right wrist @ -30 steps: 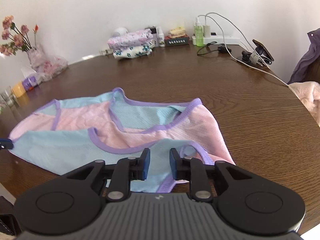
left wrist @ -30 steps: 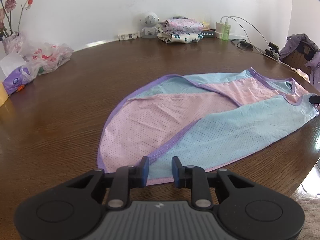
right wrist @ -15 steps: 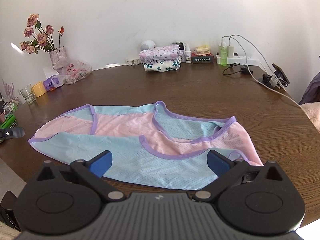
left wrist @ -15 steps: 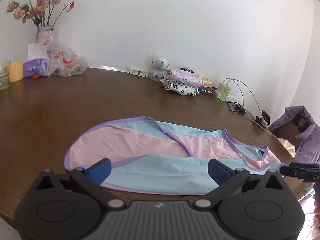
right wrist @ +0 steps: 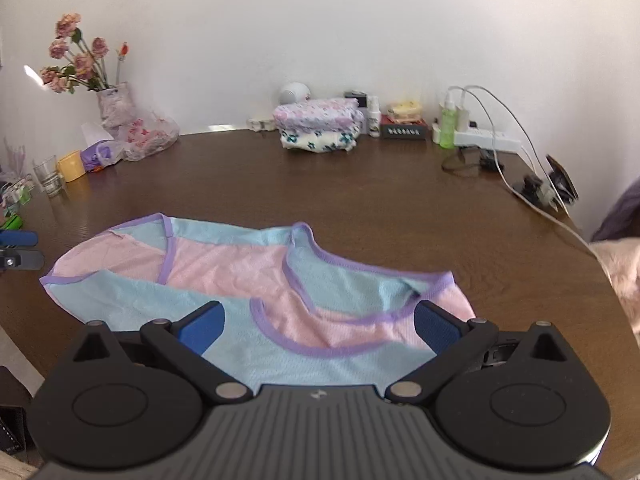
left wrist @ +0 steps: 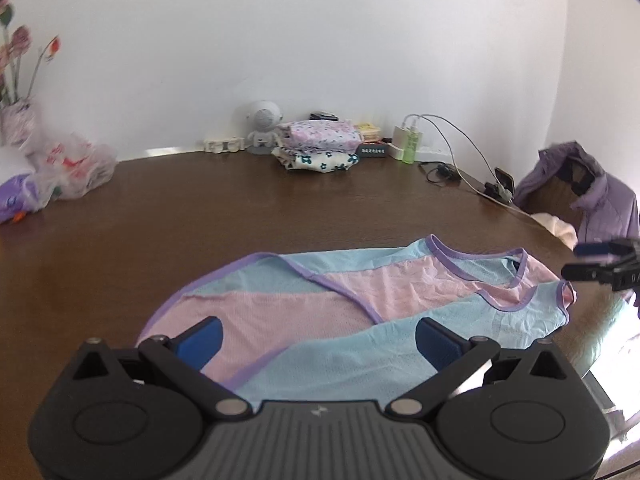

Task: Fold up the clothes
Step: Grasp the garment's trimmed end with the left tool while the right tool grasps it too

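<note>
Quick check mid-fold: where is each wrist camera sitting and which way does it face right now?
Left wrist: behind the open left gripper, angled down over the garment's hem end; the right gripper's fingers show at the right edge.
Right wrist: behind the open right gripper, over the neckline end; the left gripper's fingers show at the left edge.
Shared: garment, round table, folded clothes stack, and wall.
</note>
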`<state>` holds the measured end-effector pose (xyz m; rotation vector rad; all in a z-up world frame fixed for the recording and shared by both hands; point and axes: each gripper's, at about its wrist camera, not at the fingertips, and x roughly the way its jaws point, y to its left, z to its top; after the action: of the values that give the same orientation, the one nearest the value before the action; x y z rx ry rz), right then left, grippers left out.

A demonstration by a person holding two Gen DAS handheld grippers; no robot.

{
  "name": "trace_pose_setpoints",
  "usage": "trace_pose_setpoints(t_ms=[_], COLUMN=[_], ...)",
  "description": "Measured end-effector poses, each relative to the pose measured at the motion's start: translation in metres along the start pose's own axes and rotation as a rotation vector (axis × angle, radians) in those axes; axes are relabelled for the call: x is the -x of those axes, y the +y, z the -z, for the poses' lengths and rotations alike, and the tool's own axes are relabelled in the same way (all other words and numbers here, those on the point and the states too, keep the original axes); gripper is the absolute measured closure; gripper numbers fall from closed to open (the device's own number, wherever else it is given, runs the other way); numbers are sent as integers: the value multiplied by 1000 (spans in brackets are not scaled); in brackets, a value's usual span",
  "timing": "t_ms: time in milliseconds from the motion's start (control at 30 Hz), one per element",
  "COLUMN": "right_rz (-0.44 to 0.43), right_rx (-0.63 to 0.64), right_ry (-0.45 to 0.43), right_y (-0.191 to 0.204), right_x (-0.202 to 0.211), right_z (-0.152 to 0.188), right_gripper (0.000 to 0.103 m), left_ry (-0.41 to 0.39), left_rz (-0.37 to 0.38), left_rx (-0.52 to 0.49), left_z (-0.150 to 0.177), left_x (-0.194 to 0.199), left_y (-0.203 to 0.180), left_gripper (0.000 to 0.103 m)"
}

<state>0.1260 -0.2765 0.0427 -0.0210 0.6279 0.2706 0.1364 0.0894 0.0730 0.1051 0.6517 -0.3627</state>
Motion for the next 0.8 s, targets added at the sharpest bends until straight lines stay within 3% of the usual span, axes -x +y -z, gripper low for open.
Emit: trace_pose_setpoints(t_ms=[133, 200, 333, 400, 467, 567, 667, 800], right_rz=[-31, -64, -97, -55, -82, -186, -284, -345], right_rx=[208, 293, 406, 467, 500, 478, 475, 508], right_ry=[33, 95, 273, 341, 395, 483, 550, 618], right_y=[7, 11, 18, 23, 25, 23, 25, 25], right_x=[-27, -54, -122, -152, -177, -206, -227, -249], right_z=[-54, -75, -104, -110, -116, -124, -125, -121], right_gripper=[0, 1, 10, 15, 24, 42, 47, 47], left_ry=[54, 102, 215, 270, 324, 390, 419, 450], left_rz=[-8, -11, 21, 16, 48, 143, 210, 290], left_rx=[-181, -224, -287, -320, -350, -372, -426, -483], left_z=[-42, -57, -74, -78, -81, -87, -89, -82], left_x=[-40, -67, -126, -151, -173, -198, -213, -223], left_y=[-4, -3, 7, 12, 20, 29, 28, 28], left_gripper=[0, 2, 13, 25, 40, 50, 53, 60])
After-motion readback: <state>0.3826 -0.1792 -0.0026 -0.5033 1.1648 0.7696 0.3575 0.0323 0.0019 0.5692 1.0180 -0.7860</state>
